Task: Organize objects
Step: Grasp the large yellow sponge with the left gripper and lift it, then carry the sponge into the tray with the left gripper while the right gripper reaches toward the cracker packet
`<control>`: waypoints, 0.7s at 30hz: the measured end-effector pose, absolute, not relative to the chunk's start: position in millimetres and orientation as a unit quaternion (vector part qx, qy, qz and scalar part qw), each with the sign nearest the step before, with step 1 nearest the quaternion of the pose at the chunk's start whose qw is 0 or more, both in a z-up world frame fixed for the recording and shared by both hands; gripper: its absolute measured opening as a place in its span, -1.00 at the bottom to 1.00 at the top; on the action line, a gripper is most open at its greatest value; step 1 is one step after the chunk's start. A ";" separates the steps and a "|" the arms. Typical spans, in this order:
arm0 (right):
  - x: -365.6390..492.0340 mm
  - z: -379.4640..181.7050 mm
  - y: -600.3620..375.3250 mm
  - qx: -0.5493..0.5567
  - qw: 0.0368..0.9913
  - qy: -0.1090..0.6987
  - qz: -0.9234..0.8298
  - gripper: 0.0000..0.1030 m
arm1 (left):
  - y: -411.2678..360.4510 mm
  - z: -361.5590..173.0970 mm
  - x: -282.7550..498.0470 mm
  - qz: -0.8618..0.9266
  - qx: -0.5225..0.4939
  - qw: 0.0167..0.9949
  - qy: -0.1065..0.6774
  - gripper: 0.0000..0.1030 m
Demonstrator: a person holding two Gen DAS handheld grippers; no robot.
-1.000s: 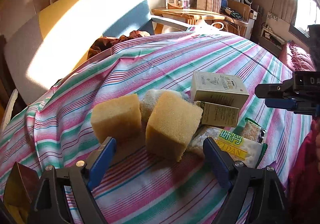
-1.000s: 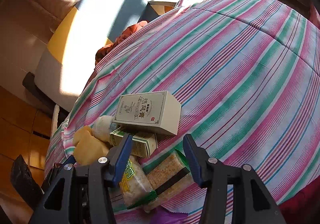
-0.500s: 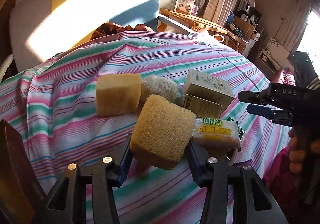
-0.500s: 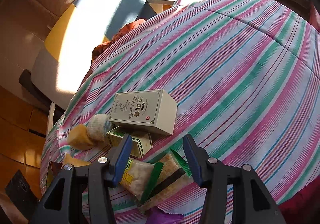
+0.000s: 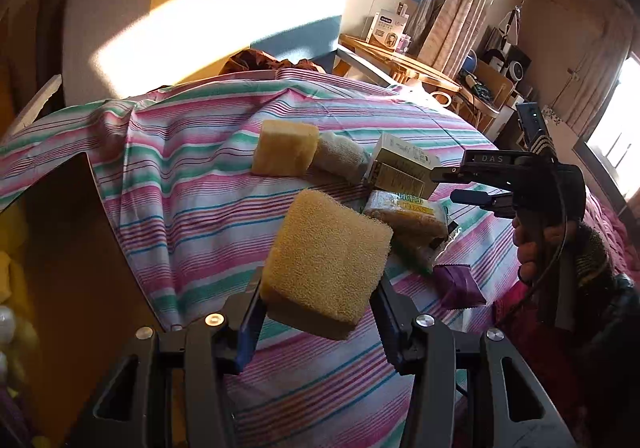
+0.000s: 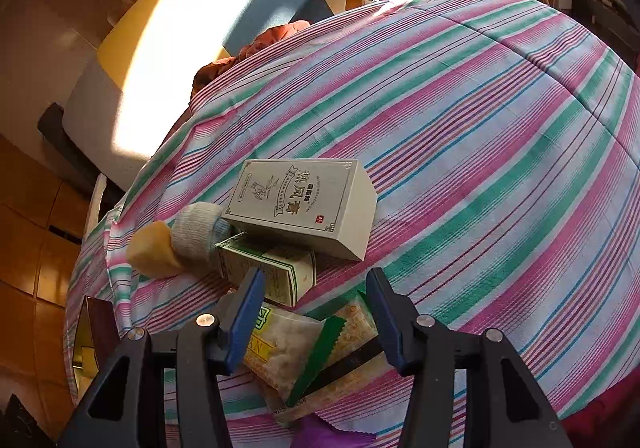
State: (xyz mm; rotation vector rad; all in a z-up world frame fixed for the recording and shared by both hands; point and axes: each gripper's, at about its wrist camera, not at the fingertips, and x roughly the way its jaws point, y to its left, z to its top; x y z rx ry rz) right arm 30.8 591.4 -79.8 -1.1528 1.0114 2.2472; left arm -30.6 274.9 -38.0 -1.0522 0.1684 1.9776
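My left gripper [image 5: 318,288] is shut on a yellow sponge [image 5: 328,260] and holds it in the air above the striped sheet [image 5: 192,207]. A second sponge [image 5: 286,153] lies farther back, beside a rolled grey sock [image 5: 340,155]. In the right wrist view my right gripper [image 6: 314,280] stands open over two snack packets [image 6: 280,348], with nothing pressed between its pads. Just beyond it lie a small green-and-white box [image 6: 272,272] and a large pale box [image 6: 304,203]. The right gripper [image 5: 450,185] also shows at the right of the left wrist view.
A brown cardboard box [image 5: 60,248] stands at the bed's left edge with yellow things inside. A purple wrapper [image 5: 460,286] lies near the front. A hand [image 5: 532,248] holds the right gripper. Headboard and a cluttered desk [image 5: 404,63] stand behind the bed.
The left gripper shut on the nearer sponge, lifted it off the sheet and carried it leftward toward the cardboard box. The right gripper stayed put and open.
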 end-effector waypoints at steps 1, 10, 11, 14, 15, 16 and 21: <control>27.4 -80.1 589.5 -0.418 0.207 0.357 0.809 0.04 | 271.1 -37.2 -29.5 0.794 -0.423 0.432 0.066 -0.02; 7.4 -95.5 578.9 -0.462 0.195 0.325 0.802 0.04 | 244.5 -29.9 -23.7 0.798 -0.425 0.425 0.042 -0.01; 6.6 -96.4 577.6 -0.464 0.193 0.324 0.802 0.04 | 242.4 -29.1 -23.3 0.798 -0.425 0.425 0.040 -0.01; 3.1 -96.2 571.8 -0.455 0.122 0.358 0.806 0.11 | 235.1 -27.8 -22.4 0.800 -0.425 0.423 0.035 -0.01; 0.1 -97.0 567.8 -0.450 0.068 0.389 0.801 0.15 | 232.8 -27.8 -22.1 0.800 -0.426 0.421 0.034 -0.01; -1.1 -94.6 562.5 -0.443 0.038 0.399 0.802 0.16 | 230.1 -27.6 -21.5 0.801 -0.425 0.420 0.032 -0.01; 1.4 -87.9 558.3 -0.436 0.049 0.381 0.814 0.16 | 217.6 -26.8 -22.2 0.806 -0.426 0.410 0.023 -0.01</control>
